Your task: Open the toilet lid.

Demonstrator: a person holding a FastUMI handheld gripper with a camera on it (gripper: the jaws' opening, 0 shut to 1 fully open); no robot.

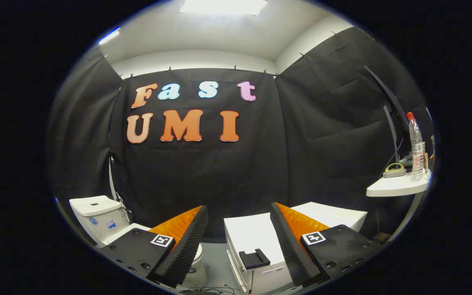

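The glossy white ceramic toilet (100,219) carried a small blue sticker and a blue-and-white sticker on the front of its tank. The boxy white cabinet (252,237) had a small black bracket-shaped block (254,259) lying on its top. The booth's wall was black cloth, creased in places, under a white ceiling. On the white curved desk (395,186), the clear plastic bottle (415,151) had a red cap, and a grey-and-yellow-green round object (394,169) lay near the desk's edge. The claw (240,246) bore a black-and-white square marker on each side.

White cabinet (256,235), water bottle (415,147) on white shelf (395,188), possibly a tape measure (394,169).
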